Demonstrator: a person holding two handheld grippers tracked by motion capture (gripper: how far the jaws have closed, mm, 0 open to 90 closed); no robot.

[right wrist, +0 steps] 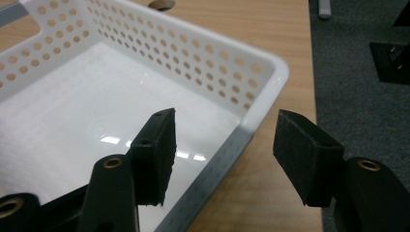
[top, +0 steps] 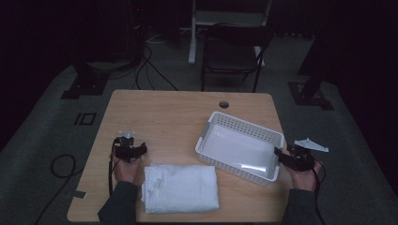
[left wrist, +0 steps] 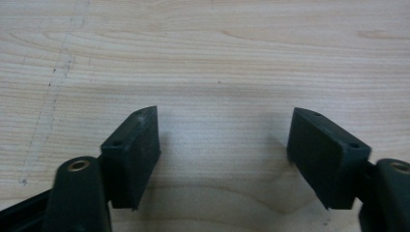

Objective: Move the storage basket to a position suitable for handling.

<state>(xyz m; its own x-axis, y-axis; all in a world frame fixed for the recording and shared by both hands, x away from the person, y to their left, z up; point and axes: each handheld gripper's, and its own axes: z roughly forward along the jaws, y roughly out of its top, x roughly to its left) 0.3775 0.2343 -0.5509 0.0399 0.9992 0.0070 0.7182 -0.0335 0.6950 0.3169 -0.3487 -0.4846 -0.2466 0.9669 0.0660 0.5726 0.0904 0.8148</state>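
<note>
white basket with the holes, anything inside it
Nothing shows inside the white perforated plastic basket: its glossy floor is bare in the high view and the right gripper view. The near wall hides a thin strip of floor along its base.

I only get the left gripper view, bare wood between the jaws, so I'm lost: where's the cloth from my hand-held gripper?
Observer: The folded white cloth lies just right of the left hand-held gripper, near the table front edge, untouched.
Operator: And the other hand?
Observer: The right hand-held gripper straddles the end wall of the white basket, jaws open, not pressing.
Operator: Anything inside it?
Observer: No, the basket is empty.
</note>
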